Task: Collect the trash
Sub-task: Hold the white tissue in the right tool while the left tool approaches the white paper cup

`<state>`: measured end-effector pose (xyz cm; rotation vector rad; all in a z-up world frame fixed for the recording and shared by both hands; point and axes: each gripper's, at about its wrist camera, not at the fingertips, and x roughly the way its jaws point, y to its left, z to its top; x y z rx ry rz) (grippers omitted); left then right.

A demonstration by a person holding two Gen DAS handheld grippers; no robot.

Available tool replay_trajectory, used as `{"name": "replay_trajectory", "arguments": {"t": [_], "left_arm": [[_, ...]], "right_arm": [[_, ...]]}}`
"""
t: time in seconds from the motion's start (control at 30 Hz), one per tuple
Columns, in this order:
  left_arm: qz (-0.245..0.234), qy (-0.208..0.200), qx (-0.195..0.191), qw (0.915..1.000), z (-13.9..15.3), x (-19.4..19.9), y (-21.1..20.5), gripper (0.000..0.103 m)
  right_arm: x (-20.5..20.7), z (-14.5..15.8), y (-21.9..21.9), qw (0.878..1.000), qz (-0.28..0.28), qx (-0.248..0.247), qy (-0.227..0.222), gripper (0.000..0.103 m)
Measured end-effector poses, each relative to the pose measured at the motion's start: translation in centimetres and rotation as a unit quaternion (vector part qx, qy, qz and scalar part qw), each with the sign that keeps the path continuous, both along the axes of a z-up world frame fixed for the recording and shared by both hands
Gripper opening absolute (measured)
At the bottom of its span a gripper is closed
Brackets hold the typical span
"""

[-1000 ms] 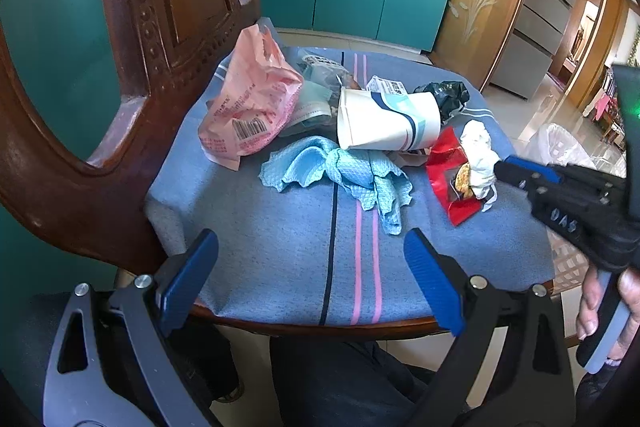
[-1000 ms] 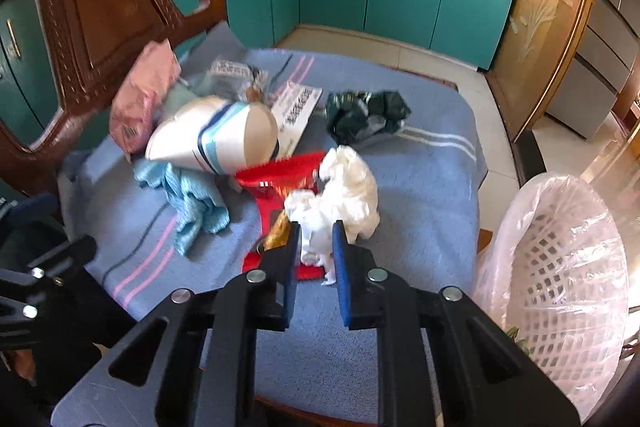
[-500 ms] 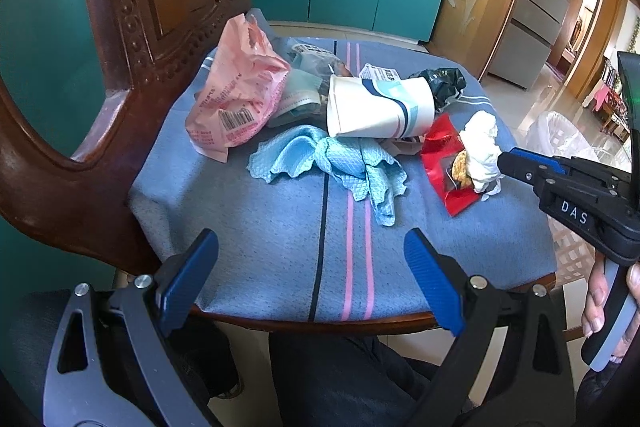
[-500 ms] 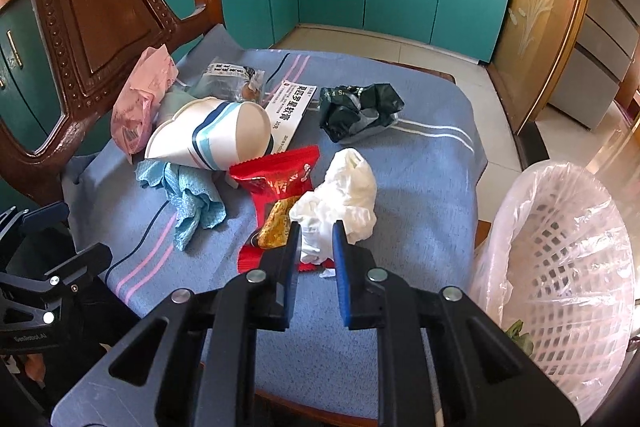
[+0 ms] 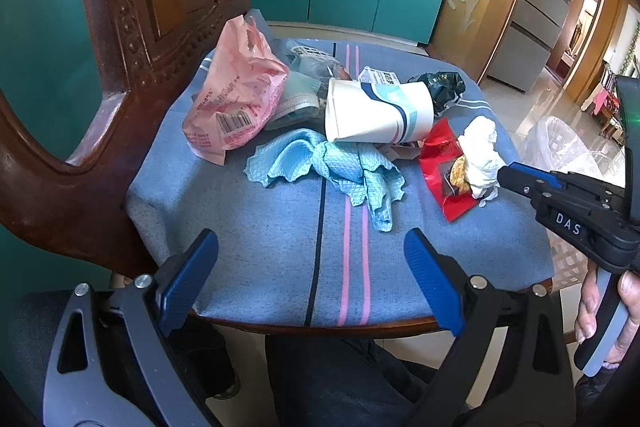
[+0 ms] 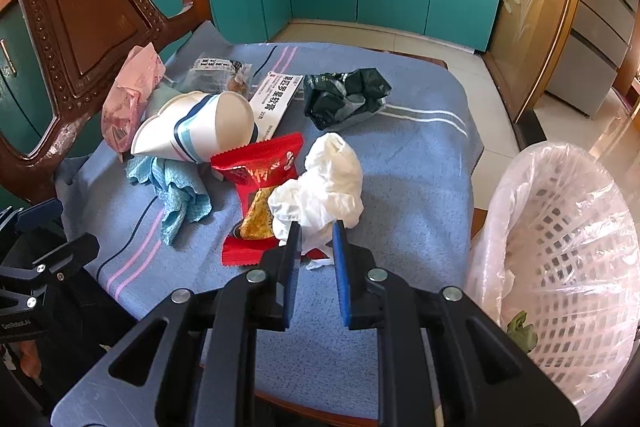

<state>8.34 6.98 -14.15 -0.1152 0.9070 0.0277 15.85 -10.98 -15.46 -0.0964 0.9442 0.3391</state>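
- My right claw (image 6: 314, 241) is clamped on the near edge of the crumpled white tissue (image 6: 324, 183); a pinch at the edge suits soft, light paper.
- The tissue lies on the red snack wrapper (image 6: 260, 179), on the blue cloth covering the chair seat (image 6: 412, 163), so the wrapper may drag along on lifting.
- The lined white basket (image 6: 560, 227) stands just beside the seat on my right, which favours a short transfer.
- My left claw (image 5: 312, 281) hangs apart and empty at the seat's near edge, clear of the paper cup (image 5: 376, 111), blue rag (image 5: 340, 167) and pink bag (image 5: 236, 99), which are not yet collected.
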Motion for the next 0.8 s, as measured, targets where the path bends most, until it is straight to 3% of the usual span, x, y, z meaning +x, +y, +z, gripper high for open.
{"name": "replay_trajectory", "arguments": {"t": [0.27, 0.47, 0.8], "left_arm": [[-0.002, -0.007, -0.001, 1.0000, 0.5, 0.5, -0.1, 0.094], [0.005, -0.026, 0.019, 0.9995, 1.9, 1.7, 0.0, 0.094], [-0.002, -0.011, -0.043, 0.9990, 1.6, 3.1, 0.7, 0.097]], "right_arm": [[0.0, -0.1, 0.0, 1.000, 0.000, 0.002, 0.001, 0.018], [0.0, 0.0, -0.4, 1.000, -0.002, 0.002, -0.001, 0.018], [-0.1, 0.0, -0.9, 1.000, -0.005, 0.002, -0.001, 0.018]]}}
